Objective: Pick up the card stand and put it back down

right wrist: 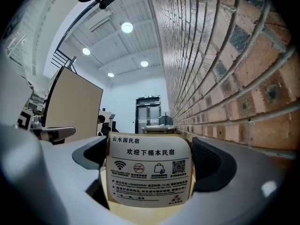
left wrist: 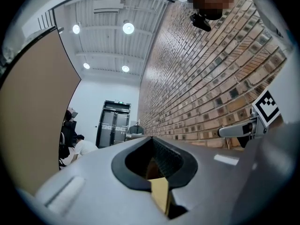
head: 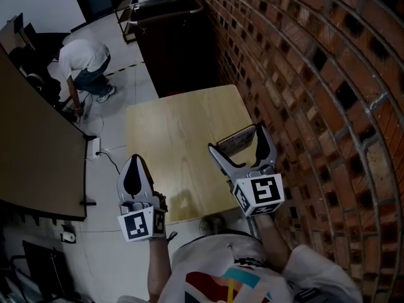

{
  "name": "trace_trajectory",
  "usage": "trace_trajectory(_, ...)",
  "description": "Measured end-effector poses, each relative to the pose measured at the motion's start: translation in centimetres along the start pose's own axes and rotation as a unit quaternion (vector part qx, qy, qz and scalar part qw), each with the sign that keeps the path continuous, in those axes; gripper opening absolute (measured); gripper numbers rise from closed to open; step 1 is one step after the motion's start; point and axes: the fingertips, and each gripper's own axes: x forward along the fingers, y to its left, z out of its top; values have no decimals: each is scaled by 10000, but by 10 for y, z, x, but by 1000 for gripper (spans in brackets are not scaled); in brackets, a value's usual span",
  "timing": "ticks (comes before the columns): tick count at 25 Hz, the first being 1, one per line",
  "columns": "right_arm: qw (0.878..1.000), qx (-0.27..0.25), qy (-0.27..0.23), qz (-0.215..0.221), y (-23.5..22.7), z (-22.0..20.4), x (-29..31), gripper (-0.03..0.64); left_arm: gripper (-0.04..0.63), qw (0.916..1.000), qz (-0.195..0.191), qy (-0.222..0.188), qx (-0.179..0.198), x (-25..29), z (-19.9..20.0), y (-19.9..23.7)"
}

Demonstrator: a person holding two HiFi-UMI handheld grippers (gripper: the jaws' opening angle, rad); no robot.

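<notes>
Pale-wood counter (head: 177,128) | right gripper (head: 236,137) jaws grip card stand (right wrist: 149,170) at counter's right edge, lift unclear | left gripper (head: 134,159) jaws closed, empty | release remains

The head view looks steeply down on the wooden table (head: 170,144). Both gripper views sit low, facing along the brick wall (left wrist: 197,88), the right one close to the card stand (right wrist: 149,170).

Your left gripper (head: 134,161) sits low at your left, its 2 jaws closed together on nothing. Your right gripper (head: 237,139) reaches forward, jaws spread wide, clamping the card stand (right wrist: 150,172) by both side edges.
</notes>
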Motion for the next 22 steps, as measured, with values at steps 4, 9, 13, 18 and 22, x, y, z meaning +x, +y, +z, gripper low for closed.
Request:
trace_trajectory(4, 9999, -110, 110, -38, -4, -11, 12, 551, 5, 10000, -30, 89, -2, 0, -7, 3)
trace_trajectory(9, 9992, -234, 307, -33, -11, -33, 44, 551, 5, 9998, 105, 168, -25, 2, -13, 10)
trace_trajectory(13, 9986, -283, 452, -46, -20, -51, 83, 551, 5, 9992, 207, 341, -21, 5, -27, 17)
trace_trajectory(18, 9965, -228, 764, -235, -40, -92, 152, 540, 5, 9972, 315, 672, -66, 5, -54, 25)
trace_trajectory(22, 9955, -125, 807, -474, -57, -114, 201, 538, 5, 9936, 521, 1004, -25, 5, -76, 42)
